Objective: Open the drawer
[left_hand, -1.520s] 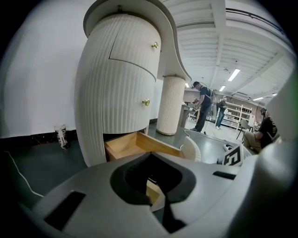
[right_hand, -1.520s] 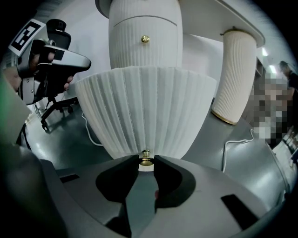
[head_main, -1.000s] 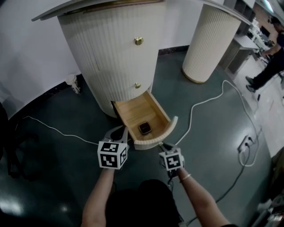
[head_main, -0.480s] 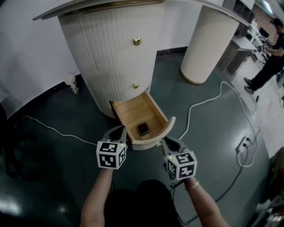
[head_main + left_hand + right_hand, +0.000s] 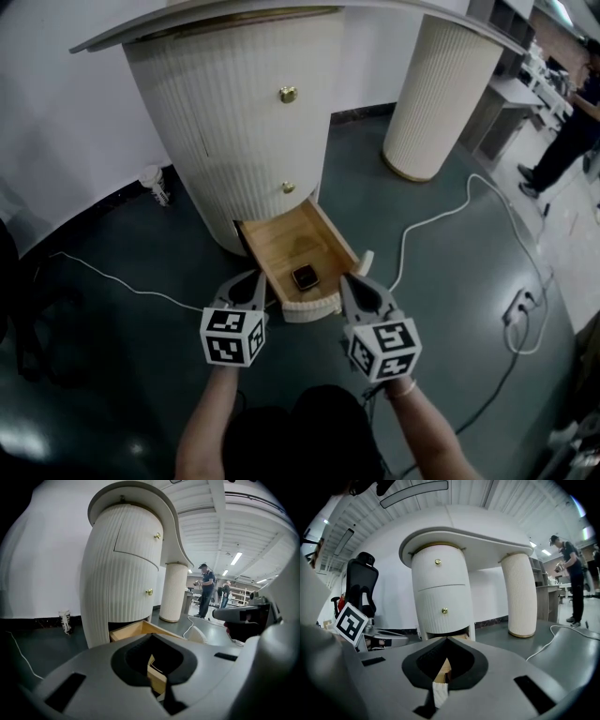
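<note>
The ribbed white pedestal point(image 5: 234, 122) of a curved desk fills the middle of the head view. Its bottom drawer point(image 5: 281, 246) stands pulled out over the dark floor toward the person, with pale wood inside and its curved front nearest. Both forearms reach forward side by side, a marker cube above each wrist, and the gripper noses tilt slightly down, close to the drawer's front corners. The left gripper point(image 5: 255, 281) has its jaws pressed together on nothing. The right gripper point(image 5: 349, 281) has just been closing its jaws, and they too meet with nothing between them. Only the head view looks into the drawer, where a small dark square object point(image 5: 305, 277) lies. Only the right gripper view shows a black office chair point(image 5: 361, 581).
</note>
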